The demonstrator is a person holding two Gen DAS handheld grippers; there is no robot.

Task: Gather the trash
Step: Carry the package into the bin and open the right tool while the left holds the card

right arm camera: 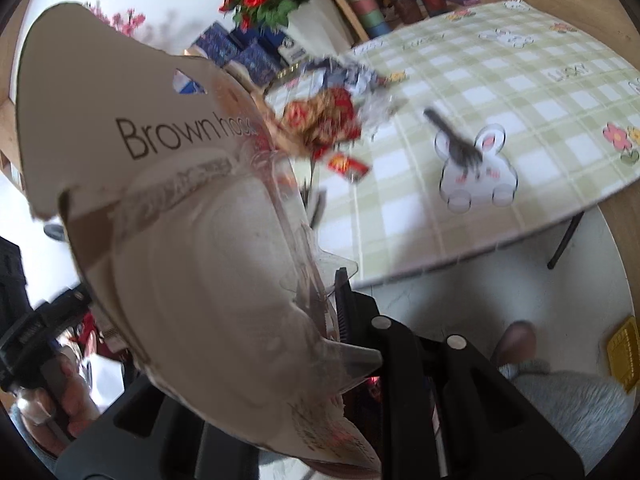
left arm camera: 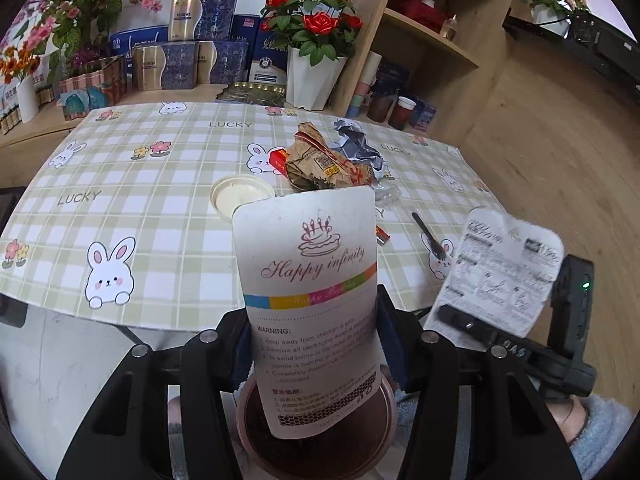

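Note:
My left gripper is shut on a white "Happy infinity" candle card, held upright off the table's near edge, above a brown round bin. My right gripper is shut on a "Brown hook" blister pack; it also shows in the left wrist view, to the right of the card. On the checked tablecloth lie a crumpled brown paper wrapper, crumpled silver foil, a red scrap, a round white lid and a black plastic fork.
Flower pots, blue and gold boxes and a wooden shelf with cups stand behind the table. The table's black leg and a yellow tray on the floor show in the right wrist view.

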